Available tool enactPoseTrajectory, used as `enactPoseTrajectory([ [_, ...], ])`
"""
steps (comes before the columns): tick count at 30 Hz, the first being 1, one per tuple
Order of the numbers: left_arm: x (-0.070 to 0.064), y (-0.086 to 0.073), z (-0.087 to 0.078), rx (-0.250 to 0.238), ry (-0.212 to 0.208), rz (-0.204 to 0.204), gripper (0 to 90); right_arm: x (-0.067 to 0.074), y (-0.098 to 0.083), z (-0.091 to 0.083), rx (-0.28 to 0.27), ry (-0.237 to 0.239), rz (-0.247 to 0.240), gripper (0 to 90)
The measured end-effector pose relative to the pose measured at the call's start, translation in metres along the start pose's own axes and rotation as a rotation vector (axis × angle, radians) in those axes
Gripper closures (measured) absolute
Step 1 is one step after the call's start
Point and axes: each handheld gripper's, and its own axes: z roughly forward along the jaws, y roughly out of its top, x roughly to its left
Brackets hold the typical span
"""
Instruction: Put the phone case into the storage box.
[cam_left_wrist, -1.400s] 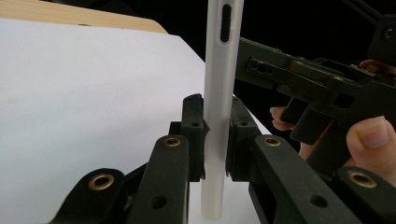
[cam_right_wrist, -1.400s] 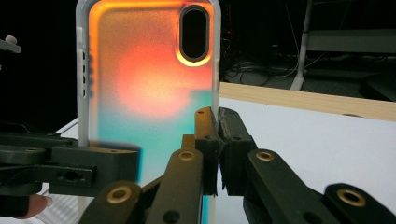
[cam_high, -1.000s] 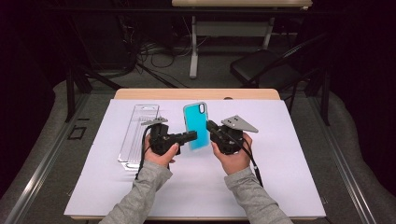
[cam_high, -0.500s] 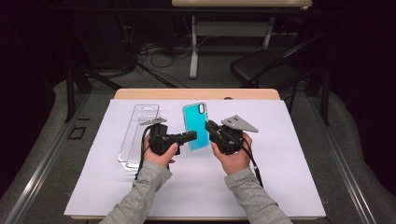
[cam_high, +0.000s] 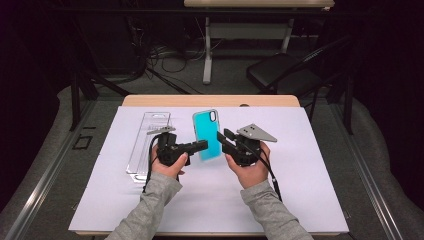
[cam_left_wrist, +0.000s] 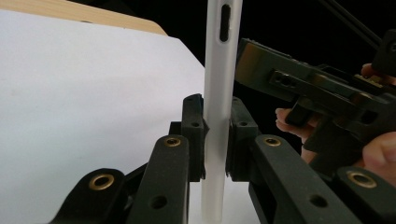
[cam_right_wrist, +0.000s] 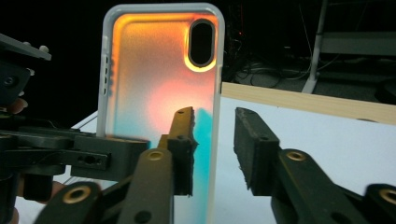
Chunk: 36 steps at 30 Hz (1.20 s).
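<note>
One phone case (cam_high: 207, 135) is up off the table, held upright between two grippers, and it makes a handy landmark. In the high view its face looks teal; in the right gripper view (cam_right_wrist: 161, 107) it glows orange fading to teal, with one camera cutout near its top corner.

The left gripper (cam_high: 200, 145) comes at the case from its left side and is clamped on it: in the left gripper view the two black pads press the case's white edge (cam_left_wrist: 217, 102) from both sides. The right gripper (cam_high: 223, 136) sits just to the right of the case. Its jaws have just been opening and now stand apart; in its own view the case's right edge sits by the left jaw, and I cannot tell whether that pad touches it, while the other pad stands clear.

Left of the case, one clear plastic package (cam_high: 148, 145) lies flat on one white sheet (cam_high: 320, 170) that covers most of the wooden table (cam_high: 210, 100). Two hands, one per gripper, and two grey sleeves come in below the case.
</note>
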Motion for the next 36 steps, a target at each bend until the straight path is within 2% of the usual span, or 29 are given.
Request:
enactPoseTrajectory([
  [8, 0.003, 0.003, -0.008, -0.008, 0.007, 0.011, 81.2, -0.004, 0.004, -0.003, 0.002, 0.036, -0.031, 56.4],
  [11, 0.004, 0.003, -0.012, -0.007, 0.009, 0.014, 81.2, -0.004, 0.005, -0.003, 0.030, 0.035, -0.081, 54.0],
  [12, 0.004, 0.003, -0.012, -0.009, 0.010, 0.014, 81.3, -0.003, 0.005, -0.002, 0.045, 0.031, -0.112, 53.9],
  [14, 0.005, 0.003, -0.014, -0.009, 0.008, 0.016, 81.2, -0.002, 0.005, -0.003, 0.061, 0.038, -0.127, 53.7],
  [17, 0.005, 0.003, -0.017, -0.009, 0.009, 0.026, 81.2, -0.001, 0.006, -0.006, 0.046, 0.035, -0.160, 52.3],
  [21, 0.007, 0.004, -0.021, -0.010, 0.007, 0.038, 81.2, 0.001, 0.008, -0.010, 0.044, 0.053, -0.167, 52.2],
  [23, 0.007, 0.004, -0.023, -0.012, 0.005, 0.038, 81.2, 0.001, 0.009, -0.011, 0.051, 0.086, -0.148, 50.6],
  [26, 0.008, 0.005, -0.027, -0.012, 0.001, 0.045, 81.2, 0.001, 0.009, -0.012, 0.070, 0.131, -0.149, 49.1],
  [33, 0.008, 0.005, -0.035, -0.019, -0.013, 0.055, 81.2, 0.002, 0.009, -0.013, 0.078, 0.156, -0.212, 46.2],
  [36, 0.009, 0.004, -0.039, -0.021, -0.018, 0.064, 81.2, 0.002, 0.009, -0.014, 0.080, 0.162, -0.225, 46.2],
])
